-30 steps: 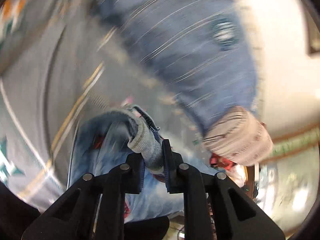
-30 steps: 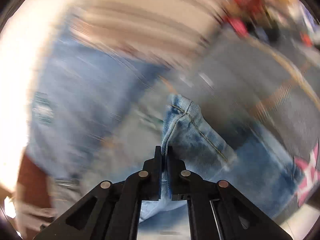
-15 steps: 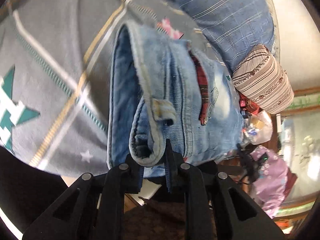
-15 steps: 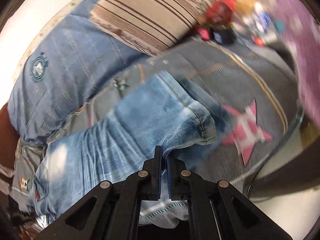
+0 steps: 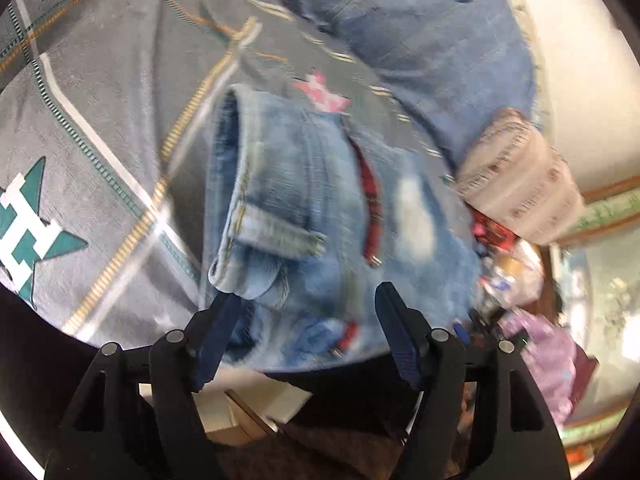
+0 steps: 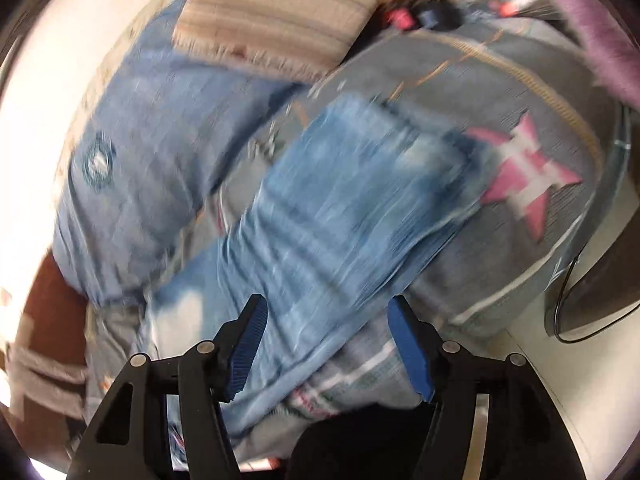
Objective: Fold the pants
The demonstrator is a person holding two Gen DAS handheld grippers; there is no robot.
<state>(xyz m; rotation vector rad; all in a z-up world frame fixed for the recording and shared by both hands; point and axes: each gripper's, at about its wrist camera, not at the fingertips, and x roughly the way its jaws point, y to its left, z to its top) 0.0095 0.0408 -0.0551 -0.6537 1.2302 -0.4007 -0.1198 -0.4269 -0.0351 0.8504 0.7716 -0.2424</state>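
We hold the left hand-held gripper point(image 5: 308, 300) over the near edge of the bed, angled downward. Its jaws are opening and stand well apart; the waistband end of the pants point(image 5: 320, 208) lies just beyond and between the tips, and the pads do not press on it. A belt loop and a red plaid lining show on this end.

We hold the right hand-held gripper point(image 6: 326, 320) over the leg end of the pants point(image 6: 340, 208). Its jaws are also opening, and the denim lies under the gap between them, free of the pads.

The pants lie folded on the grey bedspread point(image 5: 100, 128), near the near edge of the bed. A pink star point(image 6: 524, 176) on the bedspread sits just right of the leg cuffs in the right wrist view. A blue pillow point(image 6: 160, 152) lies at the far side, and a striped cushion point(image 6: 280, 12) rests against it. Both views are blurred.
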